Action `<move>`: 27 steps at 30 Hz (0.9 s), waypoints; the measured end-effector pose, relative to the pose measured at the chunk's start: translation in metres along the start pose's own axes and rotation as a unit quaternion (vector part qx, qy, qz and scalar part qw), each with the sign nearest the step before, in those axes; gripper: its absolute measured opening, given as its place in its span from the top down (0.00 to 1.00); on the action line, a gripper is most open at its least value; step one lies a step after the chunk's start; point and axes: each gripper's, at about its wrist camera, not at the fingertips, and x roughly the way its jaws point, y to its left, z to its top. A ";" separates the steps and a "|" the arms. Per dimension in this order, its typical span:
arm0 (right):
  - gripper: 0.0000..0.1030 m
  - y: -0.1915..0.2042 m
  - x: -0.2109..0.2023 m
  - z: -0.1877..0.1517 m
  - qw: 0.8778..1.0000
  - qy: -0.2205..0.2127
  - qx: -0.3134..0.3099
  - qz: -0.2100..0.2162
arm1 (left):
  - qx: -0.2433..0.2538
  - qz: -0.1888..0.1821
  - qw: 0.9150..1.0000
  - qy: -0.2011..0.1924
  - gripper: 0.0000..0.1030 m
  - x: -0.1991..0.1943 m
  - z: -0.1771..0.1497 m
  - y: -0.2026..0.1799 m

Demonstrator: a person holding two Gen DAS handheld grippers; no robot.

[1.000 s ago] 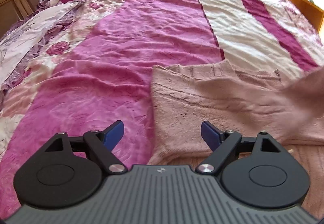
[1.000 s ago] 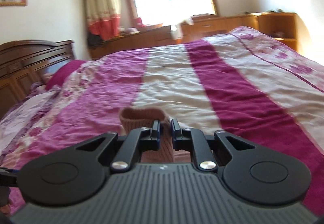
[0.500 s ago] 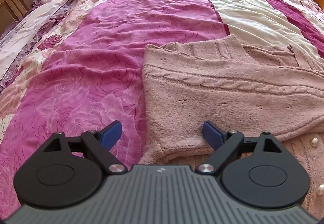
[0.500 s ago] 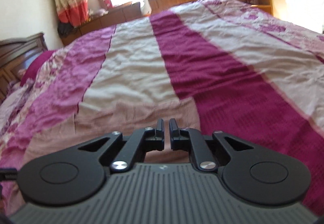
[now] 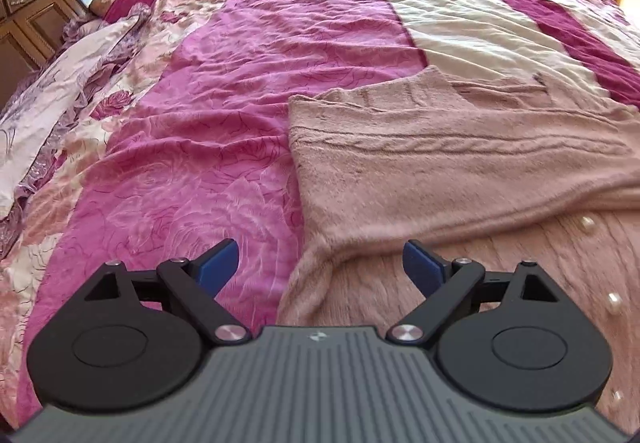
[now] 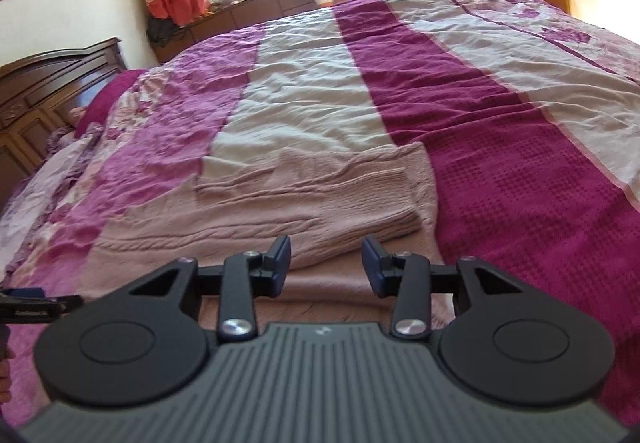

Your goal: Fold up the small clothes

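A dusty-pink cable-knit cardigan (image 5: 460,171) with small pearl buttons (image 5: 587,221) lay flat on the wide bed's quilted bedspread (image 5: 248,91) of magenta, cream and floral stripes, one sleeve (image 6: 304,199) folded across its body. The left gripper (image 5: 320,263) hung above the garment's near left edge with its blue-padded fingers (image 5: 219,262) spread wide and empty, while the right gripper (image 6: 326,263) hovered over the folded sleeve's cuff end, its jaws likewise parted and holding nothing. A dark carved wooden headboard (image 5: 48,3) stood at the far left of the bed.
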 end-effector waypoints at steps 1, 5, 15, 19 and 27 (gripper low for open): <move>0.58 0.003 -0.005 0.000 1.000 0.001 -0.004 0.004 | 0.004 -0.003 1.000 0.000 0.09 -0.006 -0.002 -0.001; 0.58 0.016 -0.034 -0.001 0.999 0.010 -0.029 0.039 | 0.025 -0.009 1.000 -0.008 0.09 -0.036 -0.011 -0.003; 0.54 0.034 -0.096 -0.010 0.989 0.060 -0.079 0.105 | 0.058 -0.028 0.997 -0.033 0.08 -0.115 -0.041 -0.009; 0.54 0.037 -0.118 -0.016 0.985 0.072 -0.098 0.120 | 0.080 -0.038 0.996 -0.032 0.07 -0.137 -0.059 -0.013; 0.54 0.041 -0.134 -0.048 0.975 0.111 -0.155 0.110 | 0.116 -0.041 0.992 -0.021 0.05 -0.160 -0.103 -0.024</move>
